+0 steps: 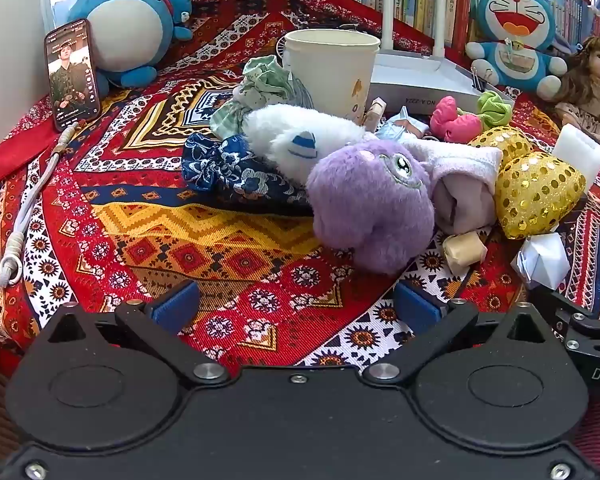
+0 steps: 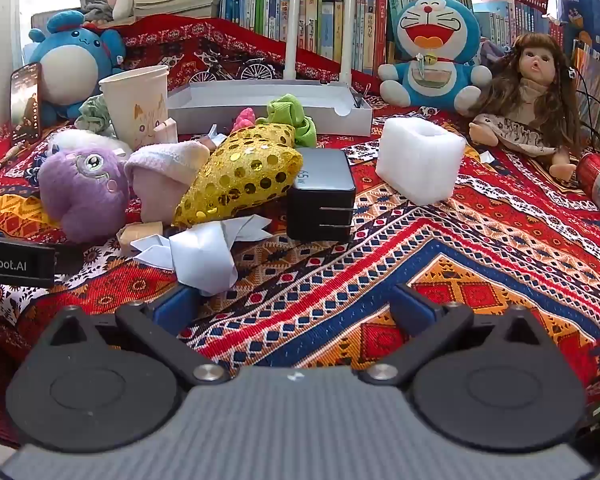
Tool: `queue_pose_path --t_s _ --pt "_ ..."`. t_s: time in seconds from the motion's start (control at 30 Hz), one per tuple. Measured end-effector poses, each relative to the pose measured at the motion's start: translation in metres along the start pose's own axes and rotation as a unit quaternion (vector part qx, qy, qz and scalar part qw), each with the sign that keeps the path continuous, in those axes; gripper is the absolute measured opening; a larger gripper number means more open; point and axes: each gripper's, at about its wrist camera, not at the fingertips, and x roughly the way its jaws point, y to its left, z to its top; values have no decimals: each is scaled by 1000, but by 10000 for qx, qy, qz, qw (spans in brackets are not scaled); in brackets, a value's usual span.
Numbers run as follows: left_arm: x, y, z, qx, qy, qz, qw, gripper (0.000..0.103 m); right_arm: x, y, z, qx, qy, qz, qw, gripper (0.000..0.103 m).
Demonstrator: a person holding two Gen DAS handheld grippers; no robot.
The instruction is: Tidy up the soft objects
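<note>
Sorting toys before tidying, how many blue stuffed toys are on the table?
2: a round blue stuffed toy at the back left behind the phone, and a blue cat toy at the back right beside the doll.

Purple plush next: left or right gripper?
Left. The purple plush sits just ahead of the open left gripper; from the right gripper it lies far left, behind crumpled paper.

Bare patterned cloth (image 1: 160, 240) fills the lower left of the left view, open to passage. In the right view, cloth at lower right lies open; the black charger (image 2: 322, 196), crumpled paper (image 2: 204, 252) and foam block (image 2: 418, 164) block the centre.
</note>
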Motion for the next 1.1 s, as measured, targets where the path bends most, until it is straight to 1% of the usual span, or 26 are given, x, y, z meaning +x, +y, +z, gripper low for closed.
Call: queue_pose_path --t_s 1.1 --pt "0 0 0 -23 12 -16 10000 103 1 0 2 2 67 -5 10000 103"
